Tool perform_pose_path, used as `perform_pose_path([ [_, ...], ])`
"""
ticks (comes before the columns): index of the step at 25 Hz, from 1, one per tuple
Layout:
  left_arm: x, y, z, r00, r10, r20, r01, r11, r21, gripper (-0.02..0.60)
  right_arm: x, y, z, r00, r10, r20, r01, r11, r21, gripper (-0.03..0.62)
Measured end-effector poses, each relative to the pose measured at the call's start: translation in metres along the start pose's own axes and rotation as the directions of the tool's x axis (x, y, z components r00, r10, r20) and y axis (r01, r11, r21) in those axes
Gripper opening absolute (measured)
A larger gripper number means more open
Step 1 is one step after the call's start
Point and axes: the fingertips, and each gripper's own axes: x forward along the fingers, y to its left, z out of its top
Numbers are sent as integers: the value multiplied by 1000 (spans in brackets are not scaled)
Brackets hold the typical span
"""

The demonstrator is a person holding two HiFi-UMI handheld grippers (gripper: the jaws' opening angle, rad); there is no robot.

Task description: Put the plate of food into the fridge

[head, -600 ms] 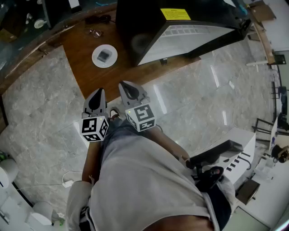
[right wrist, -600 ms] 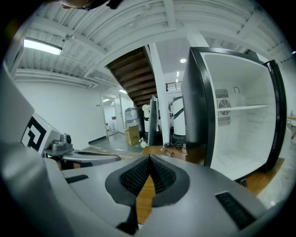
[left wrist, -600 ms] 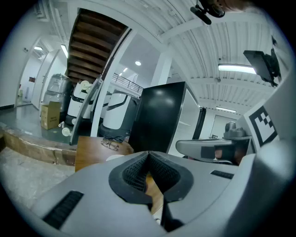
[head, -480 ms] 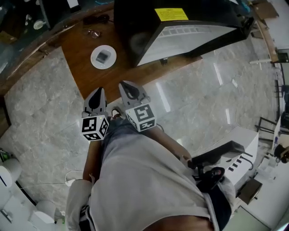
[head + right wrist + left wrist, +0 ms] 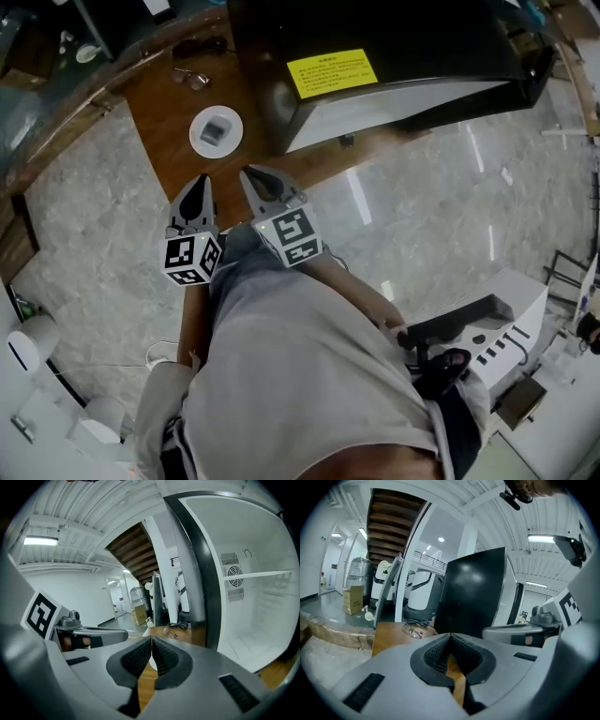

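Your left hand-held gripper (image 5: pixel 199 187) and right hand-held gripper (image 5: pixel 253 178) both have jaws together on nothing, while the plate of food (image 5: pixel 217 131) sits just ahead on the bench (image 5: pixel 164 141), nearer your left, beside the open fridge (image 5: pixel 394 37).

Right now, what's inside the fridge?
The fridge stands open. Inside are bare white walls, one shelf and a rear vent. No food shows. The right tool body covers part of its lower front, so that corner is unseen.
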Motion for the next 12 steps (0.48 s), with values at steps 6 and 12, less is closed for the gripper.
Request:
perform_pose_path([
  [6, 27, 54, 4, 999, -40, -7, 40, 999, 29, 17, 33, -6, -5, 998, -66, 1, 66, 997, 33, 18],
  [12, 66, 102, 8, 984, -159, -80, 168, 978, 122, 17, 74, -16, -5, 989, -151, -1, 150, 982, 116, 18],
])
